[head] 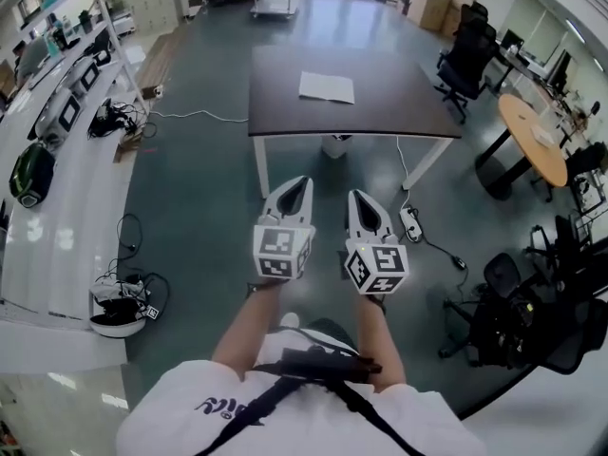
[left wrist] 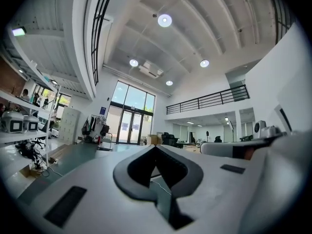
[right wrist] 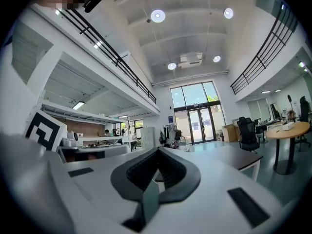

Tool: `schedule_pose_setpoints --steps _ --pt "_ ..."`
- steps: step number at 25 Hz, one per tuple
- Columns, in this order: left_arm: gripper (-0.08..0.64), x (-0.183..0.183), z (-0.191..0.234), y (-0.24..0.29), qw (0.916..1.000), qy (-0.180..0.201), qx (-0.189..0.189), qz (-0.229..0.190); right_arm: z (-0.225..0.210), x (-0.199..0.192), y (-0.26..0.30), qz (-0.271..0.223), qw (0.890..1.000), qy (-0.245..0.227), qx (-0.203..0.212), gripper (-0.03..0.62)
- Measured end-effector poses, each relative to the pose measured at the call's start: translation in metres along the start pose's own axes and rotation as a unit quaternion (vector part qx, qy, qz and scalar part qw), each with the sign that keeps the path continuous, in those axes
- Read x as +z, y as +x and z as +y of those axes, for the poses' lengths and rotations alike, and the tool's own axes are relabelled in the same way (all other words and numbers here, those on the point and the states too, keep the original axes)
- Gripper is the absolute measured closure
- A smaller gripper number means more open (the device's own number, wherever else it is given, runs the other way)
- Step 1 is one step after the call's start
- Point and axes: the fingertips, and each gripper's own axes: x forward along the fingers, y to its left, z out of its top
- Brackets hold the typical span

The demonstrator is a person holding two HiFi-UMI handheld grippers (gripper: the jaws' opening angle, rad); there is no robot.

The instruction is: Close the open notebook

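Observation:
An open white notebook (head: 327, 86) lies flat on a dark rectangular table (head: 380, 112) well ahead of me in the head view. Both grippers are held side by side over the floor, short of the table's near edge. My left gripper (head: 297, 182) is shut with nothing between its jaws, tips meeting at a point (left wrist: 156, 147). My right gripper (head: 359, 196) is likewise shut and empty, its tips (right wrist: 157, 151) pointing level toward the table (right wrist: 239, 156). The notebook does not show in either gripper view.
Long white benches (head: 57, 188) with equipment run along the left. A power strip and cable (head: 413, 221) lie on the floor under the table's right side. Black office chairs (head: 467, 60) and a round wooden table (head: 537, 141) stand at the right. More chairs (head: 532, 321) sit near right.

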Motion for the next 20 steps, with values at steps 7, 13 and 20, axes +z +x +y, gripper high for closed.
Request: schedule_pose_setpoints --steps 7,13,20 --pt "0.552 -0.020 0.041 0.073 0.9996 -0.017 0.013 0.021 -0.041 -0.004 0.076 0.004 1.000 -0.001 0.003 0.601" --pt "0.552 -0.026 0.072 0.179 0.9998 -0.008 0.013 0.014 -0.126 -0.017 0.173 0.007 1.000 0.004 -0.005 0.600" --pt "0.552 -0.001 0.107 0.345 0.9996 0.002 0.029 0.003 -0.224 0.012 0.308 -0.004 1.000 0.006 0.029 0.601"
